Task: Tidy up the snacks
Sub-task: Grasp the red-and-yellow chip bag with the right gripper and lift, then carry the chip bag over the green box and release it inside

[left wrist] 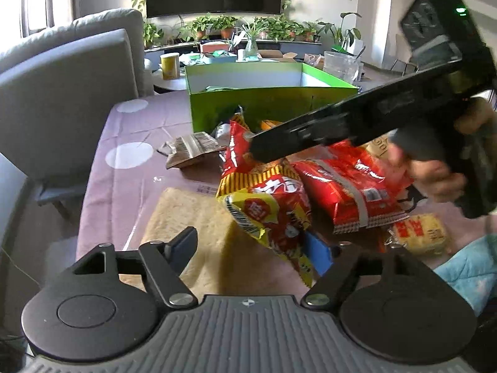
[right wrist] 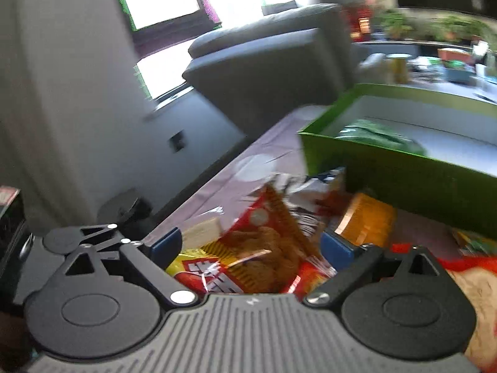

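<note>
A pile of snack packs lies on the purple table in front of a green box (left wrist: pixel 267 105). My left gripper (left wrist: pixel 248 248) is open; a red-and-yellow snack bag (left wrist: pixel 273 214) lies between its fingers, over the right blue pad (left wrist: pixel 316 251). My right gripper (right wrist: pixel 251 245) is open above the same pile, with a red-and-yellow bag (right wrist: pixel 257 248) between its fingers. From the left wrist view the right gripper's black body (left wrist: pixel 366 115) crosses above the pile. The green box (right wrist: pixel 403 171) holds a green pack (right wrist: pixel 379 136).
A red noodle pack (left wrist: pixel 351 189), a yellow wrapped snack (left wrist: pixel 419 230), a brown packet (left wrist: pixel 192 149) and an orange pack (right wrist: pixel 366 220) lie around. A beige mat (left wrist: pixel 192 223) covers the near table. A grey sofa (left wrist: pixel 68 71) stands left; plants and clutter behind.
</note>
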